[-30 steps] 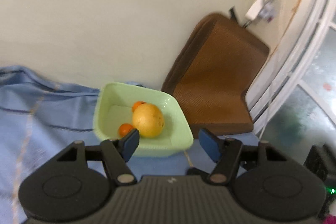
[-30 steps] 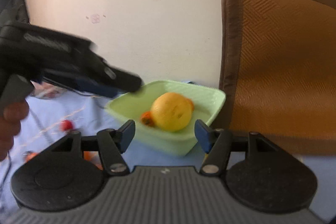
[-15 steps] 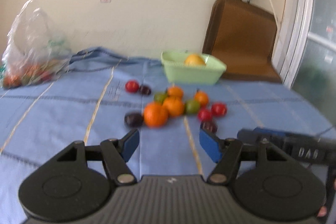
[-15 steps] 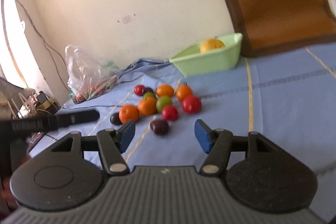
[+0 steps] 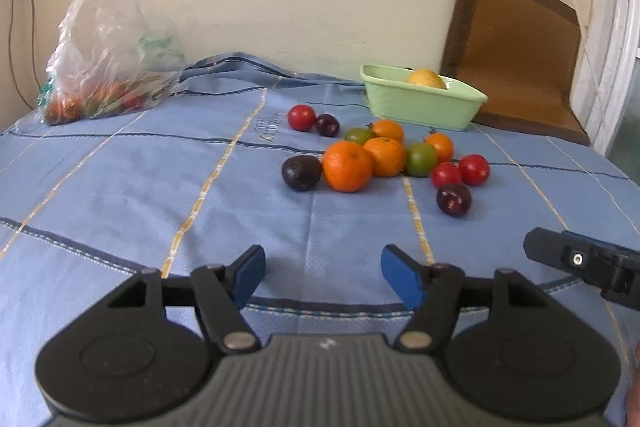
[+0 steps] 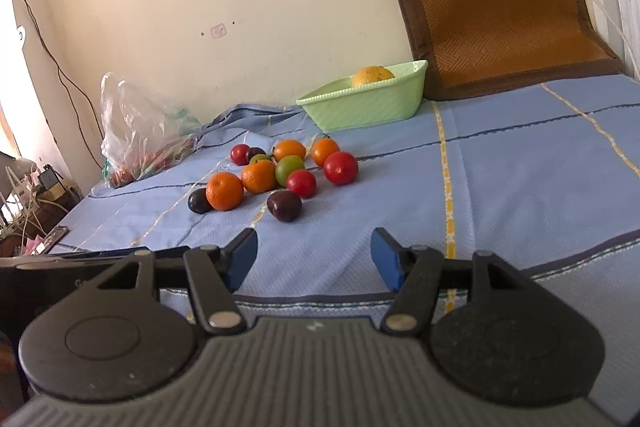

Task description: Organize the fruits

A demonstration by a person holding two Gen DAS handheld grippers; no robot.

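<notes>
A: What had changed in that last second?

B: Both grippers had pulled well back from the green basket (image 5: 420, 107). A second before, each camera was close over it, looking in at the yellow fruit (image 5: 426, 79) and a couple of small orange ones. By this moment the basket sat far off at about one o'clock in the left view, by the wall, next to the brown cushion (image 5: 516, 47).

A: And the jaws?

B: The left gripper (image 5: 322, 277) had its blue pads apart with nothing between them, only the blue cloth (image 5: 120, 187) beneath. The right gripper (image 6: 314, 259) was the same: jaws apart, empty. Its tip also showed at the left view's three o'clock edge.

A: So where was the fruit?

B: Loose in a cluster on the cloth, at twelve o'clock from both grippers and near the basket. The big orange (image 5: 347, 166) lay touching a dark plum (image 5: 301, 173) at its nine o'clock side. Another plum (image 6: 284, 205) lay nearest the right gripper, with red tomatoes (image 6: 340, 167) and a green fruit (image 6: 289, 169) behind it. A plastic bag (image 5: 108, 47) with more produce stood at ten o'clock.

A: What did that mean for the task?

B: I'd judge one drop was finished and the hands were lining up for the next pick. Most of the pile was still unsorted, so the job looked early.
</notes>
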